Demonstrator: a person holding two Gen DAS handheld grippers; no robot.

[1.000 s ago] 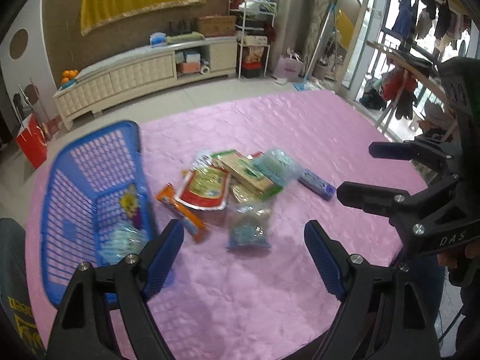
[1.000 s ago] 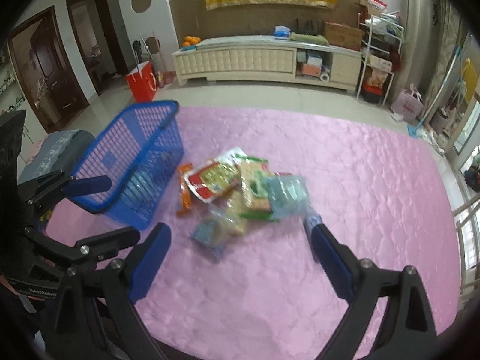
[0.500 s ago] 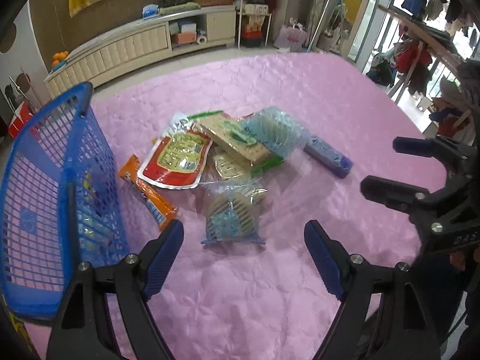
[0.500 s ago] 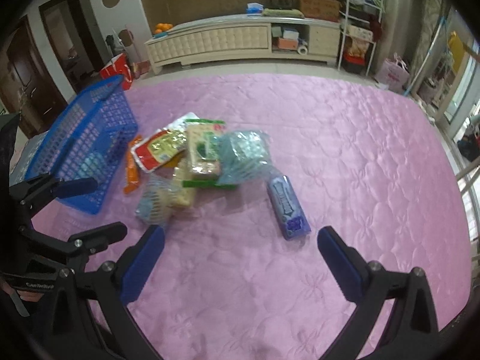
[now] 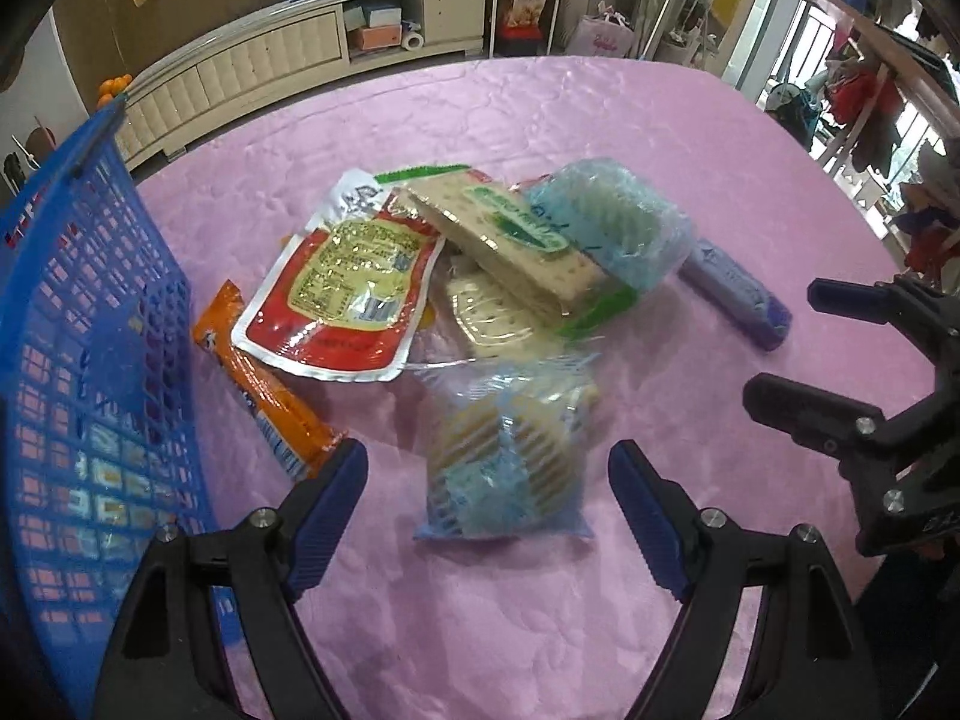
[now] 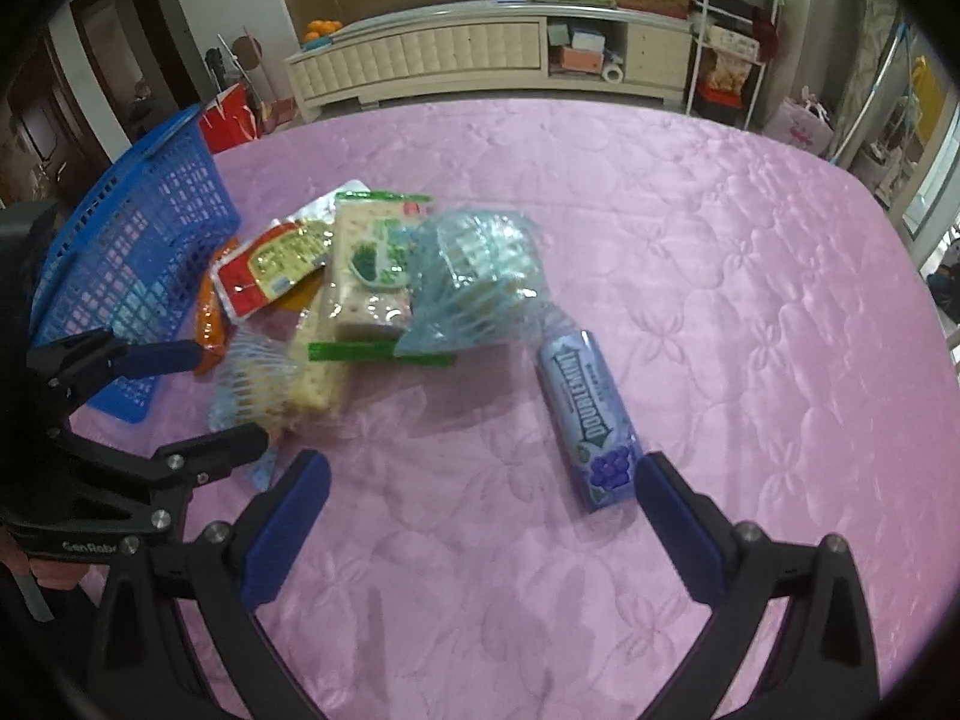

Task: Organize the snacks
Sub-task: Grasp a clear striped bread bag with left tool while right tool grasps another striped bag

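Note:
A pile of snacks lies on the pink quilted table. My left gripper [image 5: 489, 495] is open, its jaws either side of a clear blue-and-yellow wafer bag [image 5: 507, 462]. Behind that bag lie a red pouch [image 5: 345, 300], an orange stick pack [image 5: 264, 393], a green-labelled cracker pack [image 5: 504, 240] and a blue netted bag [image 5: 618, 228]. My right gripper [image 6: 483, 507] is open; its right fingertip sits next to a purple Doublemint pack [image 6: 591, 414]. The blue basket [image 5: 78, 324] at left holds a few packets.
The basket also shows in the right wrist view [image 6: 138, 240]. The left gripper's arm [image 6: 120, 468] reaches in from that view's left. A cream cabinet [image 6: 480, 57] and a shelf rack [image 6: 729, 42] stand beyond the table's far edge.
Both grippers have moved forward and down toward the pile. The left now straddles the wafer bag; the right has come up beside the Doublemint pack.

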